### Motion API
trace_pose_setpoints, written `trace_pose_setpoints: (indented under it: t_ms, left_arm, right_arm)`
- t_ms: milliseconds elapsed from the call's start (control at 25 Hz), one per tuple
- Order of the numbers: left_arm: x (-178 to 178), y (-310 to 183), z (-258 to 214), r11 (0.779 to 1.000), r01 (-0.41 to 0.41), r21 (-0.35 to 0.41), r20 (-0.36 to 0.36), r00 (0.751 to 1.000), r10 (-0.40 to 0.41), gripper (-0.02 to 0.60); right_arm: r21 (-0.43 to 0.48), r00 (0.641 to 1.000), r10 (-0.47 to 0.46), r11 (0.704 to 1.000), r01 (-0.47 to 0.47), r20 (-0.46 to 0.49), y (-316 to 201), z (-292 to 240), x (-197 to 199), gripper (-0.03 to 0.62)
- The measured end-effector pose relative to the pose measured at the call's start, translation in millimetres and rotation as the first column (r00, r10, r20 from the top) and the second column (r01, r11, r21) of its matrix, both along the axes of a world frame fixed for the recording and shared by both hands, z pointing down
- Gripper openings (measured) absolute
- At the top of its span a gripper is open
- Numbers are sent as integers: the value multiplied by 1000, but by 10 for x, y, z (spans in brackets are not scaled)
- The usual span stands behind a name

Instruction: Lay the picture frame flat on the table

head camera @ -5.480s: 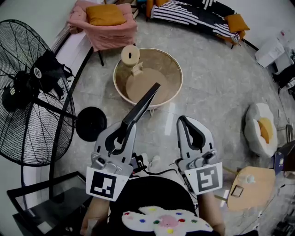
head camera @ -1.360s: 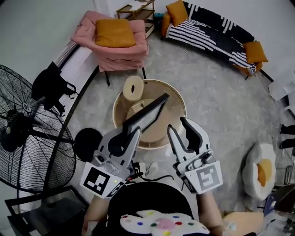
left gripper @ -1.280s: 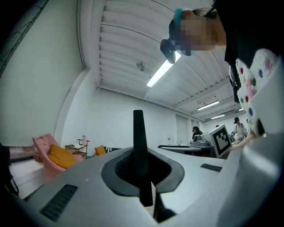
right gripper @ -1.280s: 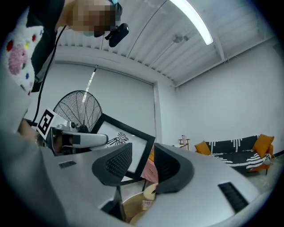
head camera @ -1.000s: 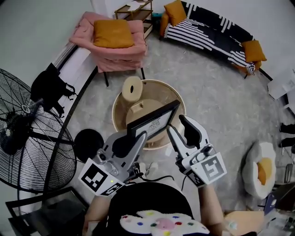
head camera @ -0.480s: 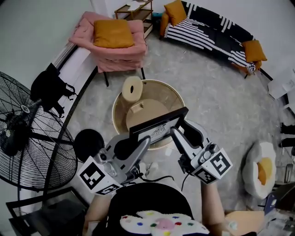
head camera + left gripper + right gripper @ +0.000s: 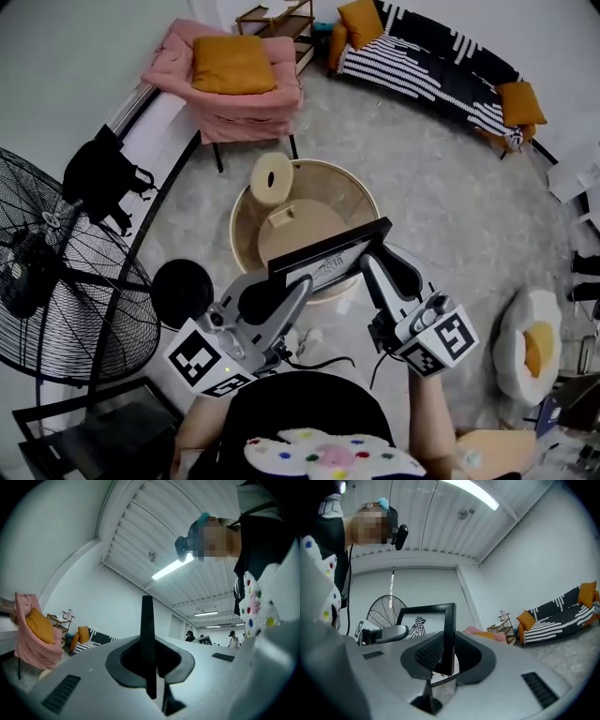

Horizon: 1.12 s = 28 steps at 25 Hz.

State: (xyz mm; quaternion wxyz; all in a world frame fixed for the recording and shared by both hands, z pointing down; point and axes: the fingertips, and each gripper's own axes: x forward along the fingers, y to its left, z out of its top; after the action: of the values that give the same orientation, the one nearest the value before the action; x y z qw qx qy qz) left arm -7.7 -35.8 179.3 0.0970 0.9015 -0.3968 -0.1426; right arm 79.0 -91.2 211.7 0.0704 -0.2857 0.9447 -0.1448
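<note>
A black picture frame (image 7: 328, 261) with a bird drawing hangs in the air over the round beige table (image 7: 242, 208), tilted, its picture side towards me. My left gripper (image 7: 292, 283) is shut on its lower left edge, which shows edge-on as a thin black bar (image 7: 147, 634) in the left gripper view. My right gripper (image 7: 373, 264) has just been closing its jaws, and they now clamp the frame's right side bar (image 7: 449, 630). The drawing (image 7: 419, 626) shows in the right gripper view.
A cream roll-shaped object (image 7: 272, 176) and a small wooden piece (image 7: 286, 212) stand on the table. A large black floor fan (image 7: 56, 281) is at the left. A pink armchair (image 7: 230, 80) and a striped sofa (image 7: 431, 56) stand beyond.
The frame has swung from nearly edge-on to facing me. My right gripper has moved in onto the frame's right side and closed there. The left gripper has kept its hold.
</note>
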Motion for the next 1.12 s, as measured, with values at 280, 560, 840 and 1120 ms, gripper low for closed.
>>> trace_pose_setpoints:
  t_ms: [280,560,840,1120]
  left_arm:
    - [-11,-31,61,1000,26,-11,18,999,-26,35]
    - [-38,-110,181,997,80,-14,138,987,-77,106]
    - [-207,-197,385,984,174,-39,274,949,-157,176]
    - [-351,-218,497,967,249,-53,331,918,-218,181]
  right_arm:
    - [-18,999,48,999,-48,-7,0,42,16,91]
    - [-21,990,132,991,-133,-42,-46,77,46,89]
    - [-32,976,207,977,-209,-73,-109,119,28,90]
    - [-39,955,269,960,-276,-126,-138,204,19,89]
